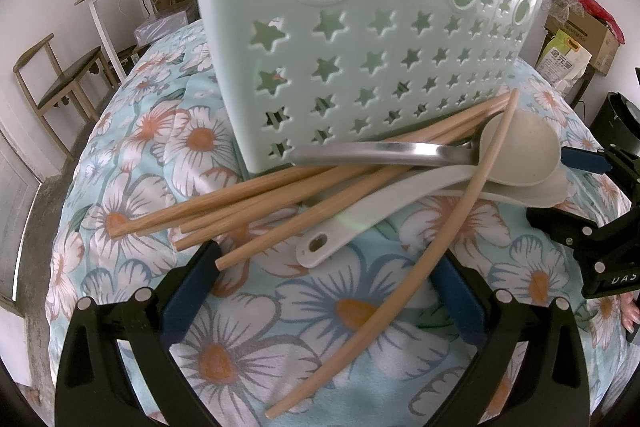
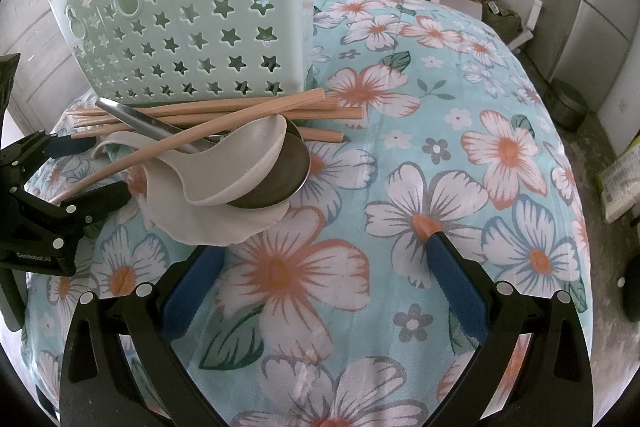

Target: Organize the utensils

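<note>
Flowery cloth (image 2: 460, 131) is carrying chopsticks (image 1: 248, 203) and spoons (image 2: 240, 167) piling against the green basket (image 1: 360, 39). Left gripper (image 1: 324, 283) and right gripper (image 2: 326, 267) are both gaping wide, holding nothing.

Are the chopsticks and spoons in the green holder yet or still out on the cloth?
Out. The chopsticks and spoons lie piled on the floral cloth against the holder.

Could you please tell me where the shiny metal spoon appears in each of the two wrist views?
Left wrist: the shiny metal spoon lies centre-right, handle pointing left.
Right wrist: it lies left of centre, its bowl under the beige spoon.
Shared landmark: the mint-green star-perforated plastic holder directly behind it.
</note>
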